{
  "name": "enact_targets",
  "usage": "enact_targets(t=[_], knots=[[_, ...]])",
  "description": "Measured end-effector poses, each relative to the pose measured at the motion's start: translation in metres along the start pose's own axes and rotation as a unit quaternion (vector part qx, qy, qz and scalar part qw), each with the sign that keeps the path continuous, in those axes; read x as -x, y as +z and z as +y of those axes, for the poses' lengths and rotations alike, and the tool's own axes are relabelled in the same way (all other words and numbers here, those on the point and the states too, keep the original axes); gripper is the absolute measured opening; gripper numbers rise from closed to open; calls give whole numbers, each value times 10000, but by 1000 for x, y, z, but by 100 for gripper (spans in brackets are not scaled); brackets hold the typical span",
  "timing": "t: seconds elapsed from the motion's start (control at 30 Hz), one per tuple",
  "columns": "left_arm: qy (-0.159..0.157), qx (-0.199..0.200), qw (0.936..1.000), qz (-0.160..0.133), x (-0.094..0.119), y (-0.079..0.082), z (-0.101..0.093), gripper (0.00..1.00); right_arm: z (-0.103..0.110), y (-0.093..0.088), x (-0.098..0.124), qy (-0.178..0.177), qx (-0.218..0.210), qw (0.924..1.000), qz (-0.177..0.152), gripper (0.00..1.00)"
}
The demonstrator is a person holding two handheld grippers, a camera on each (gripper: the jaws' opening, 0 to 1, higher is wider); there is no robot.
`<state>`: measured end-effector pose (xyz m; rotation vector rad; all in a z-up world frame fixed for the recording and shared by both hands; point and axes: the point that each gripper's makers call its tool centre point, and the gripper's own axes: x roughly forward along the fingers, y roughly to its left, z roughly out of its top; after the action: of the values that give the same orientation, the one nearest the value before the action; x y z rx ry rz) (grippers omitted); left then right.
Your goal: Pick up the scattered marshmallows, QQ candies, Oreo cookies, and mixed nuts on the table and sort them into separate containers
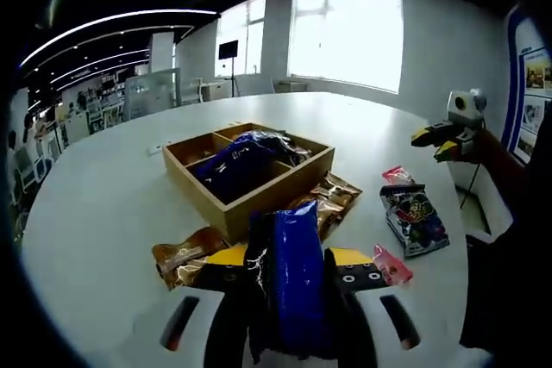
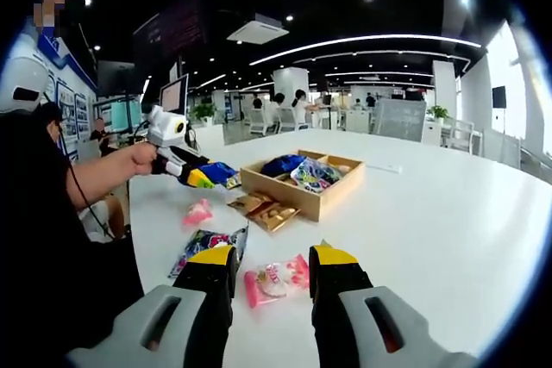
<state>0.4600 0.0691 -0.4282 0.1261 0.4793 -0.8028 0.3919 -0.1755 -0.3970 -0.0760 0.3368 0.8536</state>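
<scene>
The white table (image 1: 103,204) carries everything. On it stands a wooden tray (image 1: 226,208) split into 4 compartments. In the left gripper view, blue packs (image 1: 237,165) fill the near middle compartment and spill toward the far right one, while the left compartment looks bare. In the right gripper view the same tray (image 2: 332,198) shows a blue pack at its left end and a clear, multicoloured bag (image 2: 315,174) beside it.

The left gripper (image 1: 289,277) is clamped on a blue pack (image 1: 293,273), held upright above the table just short of the tray's near wall. To do this step well, I judge it should be carried over the wall, lowered onto the other blue packs and only then released, so it does not slide into a neighbouring compartment.

Brown packs (image 1: 185,256) lie against the tray's near wall, on both sides of the held pack. A dark pack (image 1: 414,217) rests to the right, apart from the tray, with 2 small pink packs (image 1: 392,265) near it.

The right gripper (image 2: 272,277) hangs with jaws apart, holding nothing, above a pink candy pack (image 2: 276,280) that lies between them on the table.
</scene>
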Motion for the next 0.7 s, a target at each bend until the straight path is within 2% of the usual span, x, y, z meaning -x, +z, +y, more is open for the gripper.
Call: enact_targets(t=[0.7], knots=[[-184, -514, 9981, -284, -3, 31, 2, 37, -7, -4, 6, -108, -45, 9999, 25, 30]])
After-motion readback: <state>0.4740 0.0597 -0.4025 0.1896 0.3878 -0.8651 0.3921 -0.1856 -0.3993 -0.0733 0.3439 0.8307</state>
